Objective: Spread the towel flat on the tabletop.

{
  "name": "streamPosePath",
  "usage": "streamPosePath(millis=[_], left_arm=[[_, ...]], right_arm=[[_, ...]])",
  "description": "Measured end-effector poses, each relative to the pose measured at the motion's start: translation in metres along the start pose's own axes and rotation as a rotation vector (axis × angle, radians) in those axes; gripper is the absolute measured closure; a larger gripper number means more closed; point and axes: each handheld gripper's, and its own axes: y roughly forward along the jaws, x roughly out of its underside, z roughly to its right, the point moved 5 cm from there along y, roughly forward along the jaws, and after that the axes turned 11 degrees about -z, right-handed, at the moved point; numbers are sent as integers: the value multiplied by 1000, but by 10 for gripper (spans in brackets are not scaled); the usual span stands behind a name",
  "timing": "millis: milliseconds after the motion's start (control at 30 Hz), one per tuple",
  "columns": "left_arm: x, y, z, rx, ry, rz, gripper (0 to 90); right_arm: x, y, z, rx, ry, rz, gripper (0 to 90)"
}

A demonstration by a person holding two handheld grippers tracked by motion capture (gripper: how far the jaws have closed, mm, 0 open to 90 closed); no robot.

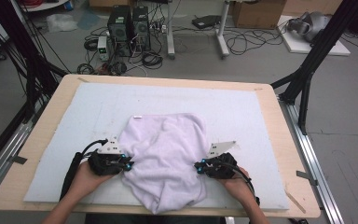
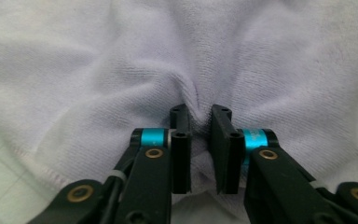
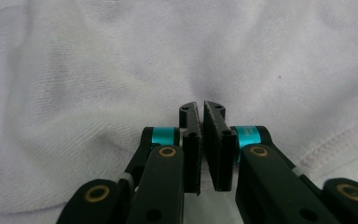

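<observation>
On the desk (image 1: 270, 116), a white towel (image 1: 165, 158) is lying bunched in the frame's lower middle. Its sides are being pinched by the left hand-held gripper (image 1: 129, 164) and right hand-held gripper (image 1: 198, 165), probably for lifting.

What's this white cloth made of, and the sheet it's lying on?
The cloth looks like soft terry or microfibre towelling: matte white, with a fine looped nap and a stitched hem in the left gripper view, bunching where the left gripper pinches it. The sheet looks like matte pale-grey foam or felt, though that is uncertain; the table rim looks like light wood.
</observation>
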Motion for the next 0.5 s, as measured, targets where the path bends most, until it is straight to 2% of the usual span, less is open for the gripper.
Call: streamPosePath(millis=[167,300,400,433,500], left_arm=[[8,-14,3,-4,11,13,832],[15,-25,9,0,17,27,838],[20,-32,16,27,37,41,833],[20,-35,18,31,40,48,813],[20,-41,17,27,35,63,681]], right_arm=[[1,-15,-20,-24,-21,48,865],[6,-22,-37,-50,-33,56,865],[9,-24,-52,-74,-54,42,860],[9,-25,-54,-71,-66,40,839],[8,-31,-54,-65,-74,49,760]])
